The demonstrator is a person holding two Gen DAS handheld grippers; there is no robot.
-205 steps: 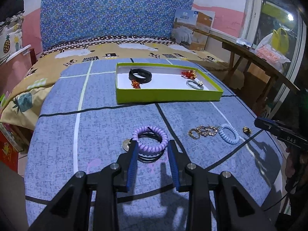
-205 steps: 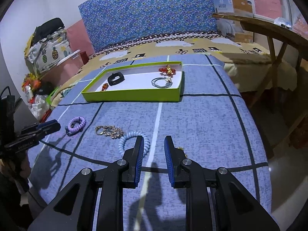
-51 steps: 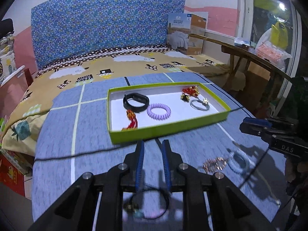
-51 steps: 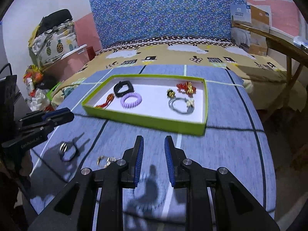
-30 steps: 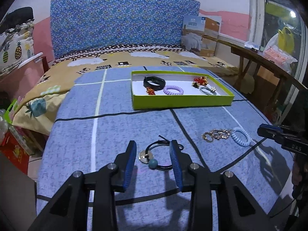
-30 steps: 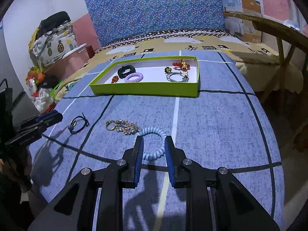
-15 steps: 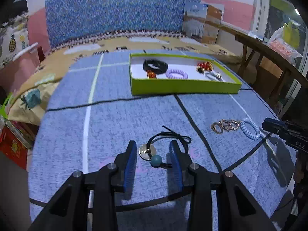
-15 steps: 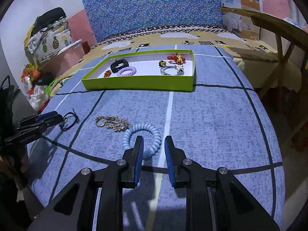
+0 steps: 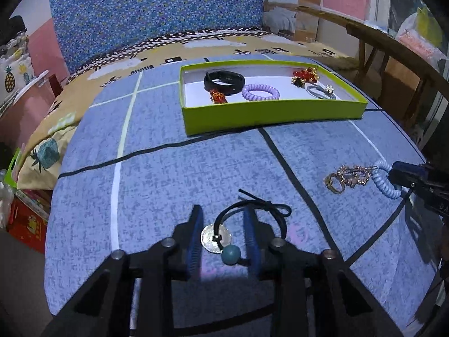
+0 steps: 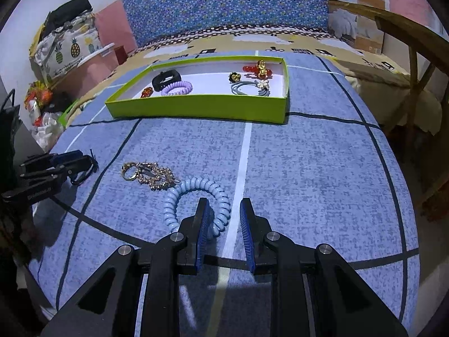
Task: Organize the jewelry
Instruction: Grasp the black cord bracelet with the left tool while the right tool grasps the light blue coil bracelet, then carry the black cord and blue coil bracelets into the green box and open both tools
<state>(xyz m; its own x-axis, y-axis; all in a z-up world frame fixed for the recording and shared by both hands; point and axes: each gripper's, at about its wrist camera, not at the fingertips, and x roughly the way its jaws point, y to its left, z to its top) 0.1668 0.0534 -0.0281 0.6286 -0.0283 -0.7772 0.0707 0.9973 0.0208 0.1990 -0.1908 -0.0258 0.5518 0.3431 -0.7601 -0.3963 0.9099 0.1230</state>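
A black cord hair tie with a silver disc and a teal bead lies on the blue cloth. My left gripper is down around the disc end; its jaws are closing, with the disc and bead between the pads and a gap still showing. A light-blue coil tie lies beside a gold chain. My right gripper stands open over the coil's right side, not pressing on it. The green tray holds a black band, a purple coil, red ornaments and a grey tie.
The blue cloth covers a rounded table whose edge drops off near both grippers. A bed with a yellow cover and blue headboard lies beyond the tray. A wooden frame stands to the right, with bags and boxes to the left.
My left gripper has come down over the black tie and its jaws have narrowed around the disc. My right gripper has moved forward and down until the coil's side sits between its fingers.
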